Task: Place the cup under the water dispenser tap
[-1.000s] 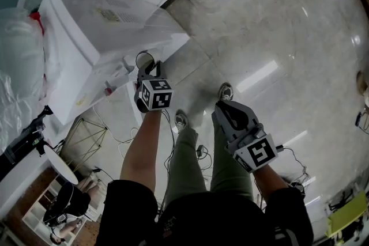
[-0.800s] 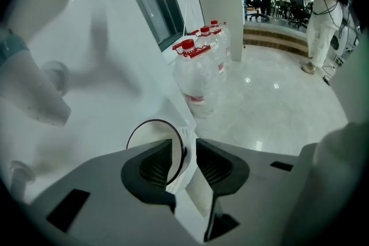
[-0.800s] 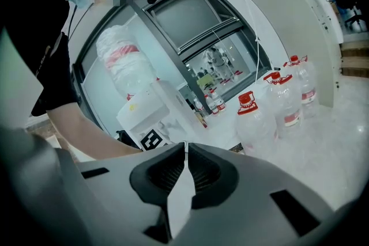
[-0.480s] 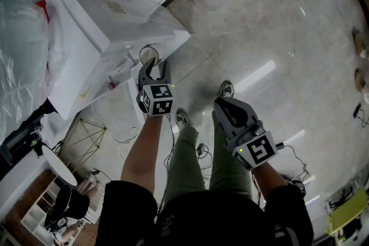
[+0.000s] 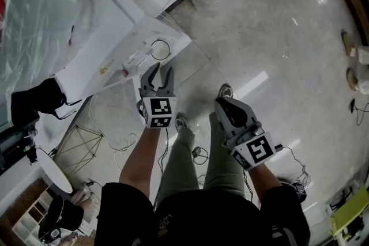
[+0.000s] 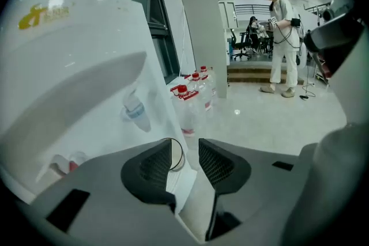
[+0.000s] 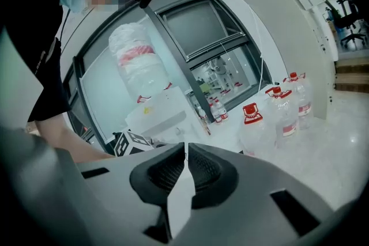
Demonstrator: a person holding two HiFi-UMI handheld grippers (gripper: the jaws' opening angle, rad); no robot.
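We held our left hand-held gripper (image 5: 163, 71) released, its jaws just having opened with nothing pressed between the pads, a little below the clear round cup (image 5: 160, 50) in the upper centre of the head view. The cup stood upright on the front ledge of the white water dispenser (image 5: 109, 26), apart from the gripper. Our right hand-held gripper (image 5: 226, 105), right of centre, was clenched on nothing.

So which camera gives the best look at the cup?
The head view: the cup shows its whole round rim from above, on the dispenser ledge. The left gripper view catches only part of the rim; the right gripper view shows no cup.
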